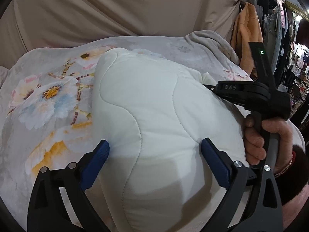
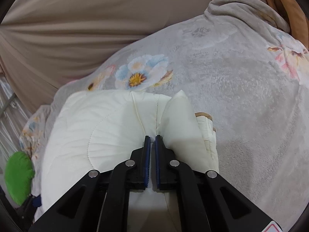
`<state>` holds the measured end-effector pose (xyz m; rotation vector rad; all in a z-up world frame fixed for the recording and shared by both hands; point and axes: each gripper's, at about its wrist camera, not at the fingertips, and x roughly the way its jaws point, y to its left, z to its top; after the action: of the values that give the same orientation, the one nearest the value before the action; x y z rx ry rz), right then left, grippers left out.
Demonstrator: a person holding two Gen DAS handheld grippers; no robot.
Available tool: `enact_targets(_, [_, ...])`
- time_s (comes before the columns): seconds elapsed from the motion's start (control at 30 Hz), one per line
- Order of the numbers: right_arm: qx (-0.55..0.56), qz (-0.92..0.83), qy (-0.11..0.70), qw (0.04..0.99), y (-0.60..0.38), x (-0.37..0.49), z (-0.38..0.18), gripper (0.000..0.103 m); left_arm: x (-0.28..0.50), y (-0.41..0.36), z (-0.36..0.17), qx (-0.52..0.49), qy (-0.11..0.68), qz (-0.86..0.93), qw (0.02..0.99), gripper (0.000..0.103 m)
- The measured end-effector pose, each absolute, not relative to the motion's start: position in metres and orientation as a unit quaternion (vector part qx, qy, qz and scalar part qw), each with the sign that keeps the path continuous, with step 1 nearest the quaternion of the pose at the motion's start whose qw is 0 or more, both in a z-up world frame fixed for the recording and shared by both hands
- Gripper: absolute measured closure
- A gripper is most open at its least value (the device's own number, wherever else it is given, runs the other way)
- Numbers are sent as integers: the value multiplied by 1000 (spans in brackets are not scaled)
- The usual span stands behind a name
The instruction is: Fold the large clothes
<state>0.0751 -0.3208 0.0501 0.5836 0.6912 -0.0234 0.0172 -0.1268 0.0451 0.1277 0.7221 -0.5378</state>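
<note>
We see white quilted garment (image 1: 154, 106) on floral blanket (image 1: 48, 100). Left gripper (image 1: 155, 148) fingers spread wide astride it; right gripper (image 2: 152, 138), at 3 o'clock, pinches its fabric.

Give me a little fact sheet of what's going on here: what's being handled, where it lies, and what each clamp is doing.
item: white quilted garment, bunched up
lies on: floral blanket
left gripper: jaws wide open, straddling the garment, pads not pressing it
right gripper: shut, with a fold of the garment pinched between its pads
hand: grasps the right gripper's handle
behind: beige drape
off to the side: hanging orange top; green thing, unclear what
</note>
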Motion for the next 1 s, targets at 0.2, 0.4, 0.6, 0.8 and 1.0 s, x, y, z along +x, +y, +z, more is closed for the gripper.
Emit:
enact_targets(0.2, [220,-36,316,922,-299,2,88,91,17,-120,48,48,358,-253,897,9])
enact_targets(0.4, [206,-56,334,918,-292,-61,78,96,16,-122,49,47,360,-251,897,9])
enact_targets(0.6, [225,-45,384,894,-291,-66,29,100,10,-121,47,53,360,-252,897,9])
enact_targets(0.8, [234,-35,373,897,-292,-67,20,102,6,-118,47,53,364,-247,896,9])
enact_targets(1.0, [236,-25,344,908,-297,-77,63,100,-5,-109,96,40,317,-268,909,14])
